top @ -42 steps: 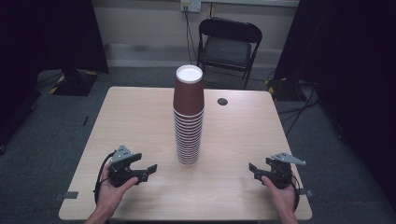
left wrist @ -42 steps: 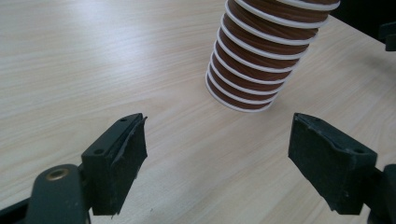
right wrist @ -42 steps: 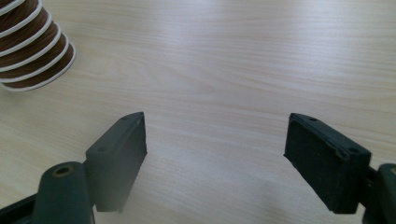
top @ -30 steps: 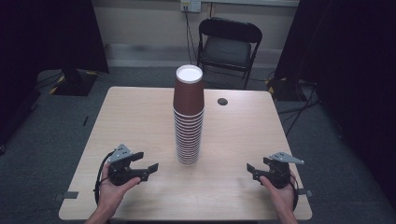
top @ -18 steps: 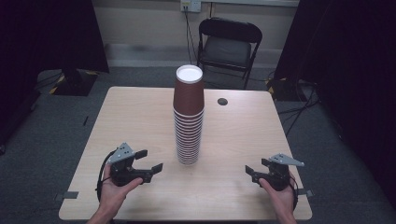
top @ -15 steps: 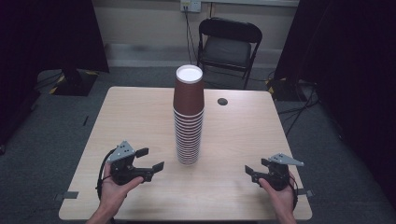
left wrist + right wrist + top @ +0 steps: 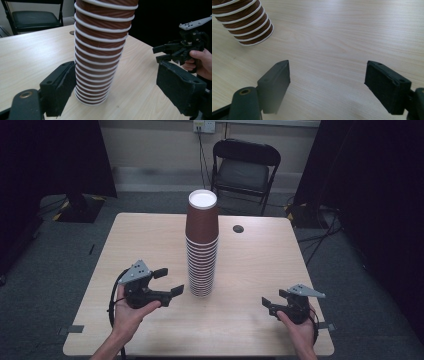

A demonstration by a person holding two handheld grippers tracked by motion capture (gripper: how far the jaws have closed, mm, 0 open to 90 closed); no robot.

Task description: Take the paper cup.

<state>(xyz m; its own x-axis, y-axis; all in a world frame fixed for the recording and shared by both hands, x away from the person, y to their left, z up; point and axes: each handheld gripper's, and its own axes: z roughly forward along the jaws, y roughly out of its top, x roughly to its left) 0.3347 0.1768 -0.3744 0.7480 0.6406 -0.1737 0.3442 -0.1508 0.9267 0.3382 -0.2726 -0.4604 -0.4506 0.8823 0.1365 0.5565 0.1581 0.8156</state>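
With the left gripper (image 7: pixel 167 282) spread wide just beside the foot of the tall cup stack (image 7: pixel 201 245) standing mid-counter (image 7: pixel 260 265), a sideways nudge could have toppled it, while the right gripper (image 7: pixel 270 304), jaws also apart, sat well clear.

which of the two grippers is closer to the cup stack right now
The left gripper: its open fingers sit just beside the base of the cup stack, while the right gripper rests well off toward the table's near right corner.
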